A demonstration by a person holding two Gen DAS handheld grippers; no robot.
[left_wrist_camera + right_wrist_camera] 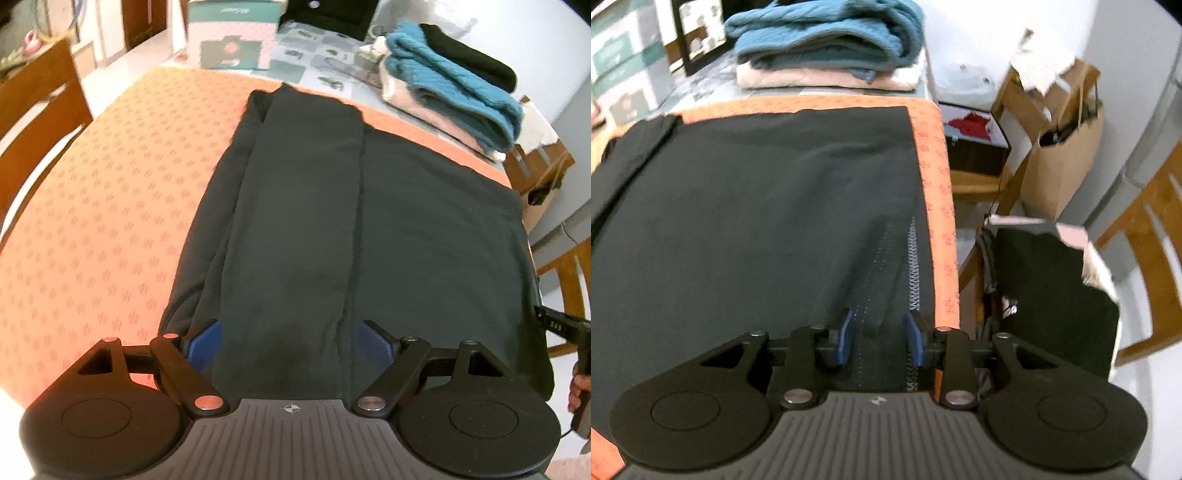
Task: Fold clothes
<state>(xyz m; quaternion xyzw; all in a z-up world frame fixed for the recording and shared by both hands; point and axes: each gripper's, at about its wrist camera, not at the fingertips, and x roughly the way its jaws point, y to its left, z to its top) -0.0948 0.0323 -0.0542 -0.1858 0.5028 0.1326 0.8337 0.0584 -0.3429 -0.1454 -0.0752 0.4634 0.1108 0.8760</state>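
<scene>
1. We list a dark garment [369, 229], lying flat across the centre of both frames on an orange patterned cloth [122, 192] that covers the counter; a folded panel runs lengthwise down its middle in the left wrist view.
2. We list the left hand-held gripper [291, 345] at the bottom centre of its frame, released, its blue pads spread wide over the garment's near edge and not pressing on it.
3. We list the right hand-held gripper [879, 341] at the bottom centre of its frame, jaws narrowed with the garment's stitched hem [886, 280] between them; we cannot tell whether the pads press the fabric.
4. We list a stack of folded clothes [827, 40], teal on top and pale beneath, at the upper centre of the right wrist view.
5. We list a paper bag [1067, 155] at the upper right, off the counter.
</scene>
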